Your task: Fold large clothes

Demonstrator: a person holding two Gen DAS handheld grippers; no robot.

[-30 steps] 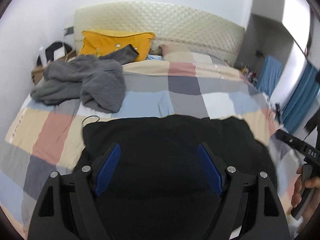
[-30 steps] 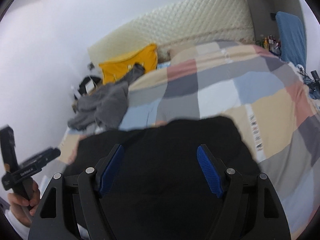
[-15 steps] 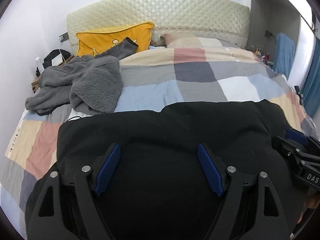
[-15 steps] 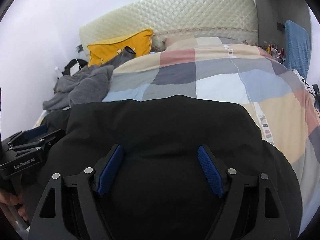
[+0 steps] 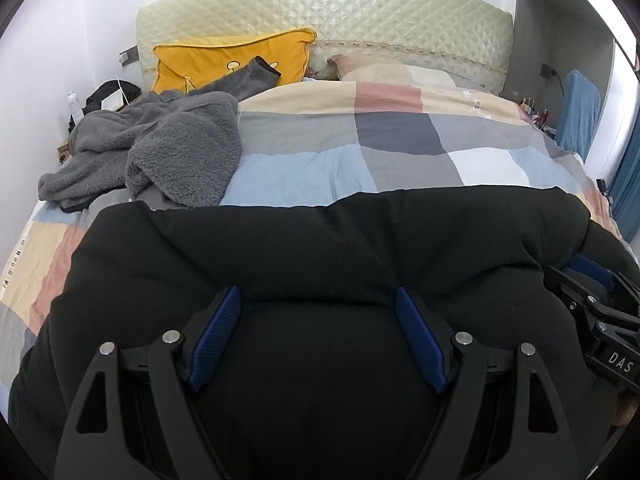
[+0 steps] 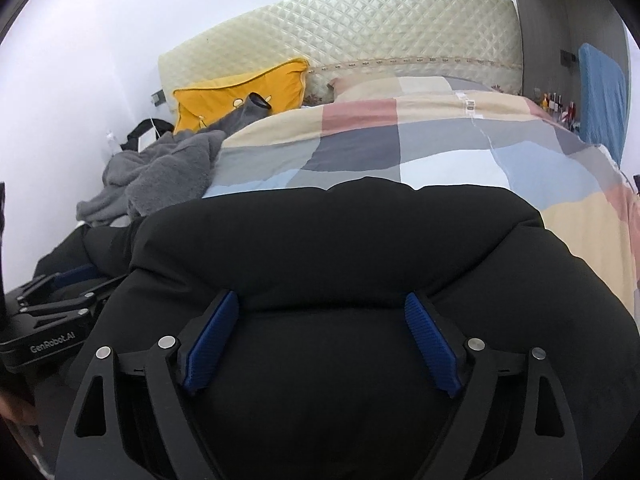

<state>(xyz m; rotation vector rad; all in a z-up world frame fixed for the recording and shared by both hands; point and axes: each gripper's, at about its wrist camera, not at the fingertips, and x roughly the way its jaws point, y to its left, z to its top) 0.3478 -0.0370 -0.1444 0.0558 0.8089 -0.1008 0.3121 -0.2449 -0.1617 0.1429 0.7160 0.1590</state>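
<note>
A large black padded garment (image 5: 320, 248) lies folded over at the near end of the bed, also seen in the right wrist view (image 6: 340, 248). My left gripper (image 5: 318, 320) is open, its blue pads spread wide, pressing low against the garment's thick fold. My right gripper (image 6: 320, 320) is open the same way, further right on the same fold. The right gripper shows at the right edge of the left wrist view (image 5: 600, 312); the left gripper shows at the left edge of the right wrist view (image 6: 56, 304).
A checked quilt (image 5: 400, 140) covers the bed. A grey fleece garment (image 5: 160, 148) lies heaped at the far left, by a yellow pillow (image 5: 224, 60) and cream headboard (image 5: 340, 12). A blue chair (image 5: 578, 108) stands at the right.
Both grippers have dropped lower and closer to the black garment, which now fills the lower half of both views. The two grippers have come nearer each other.
</note>
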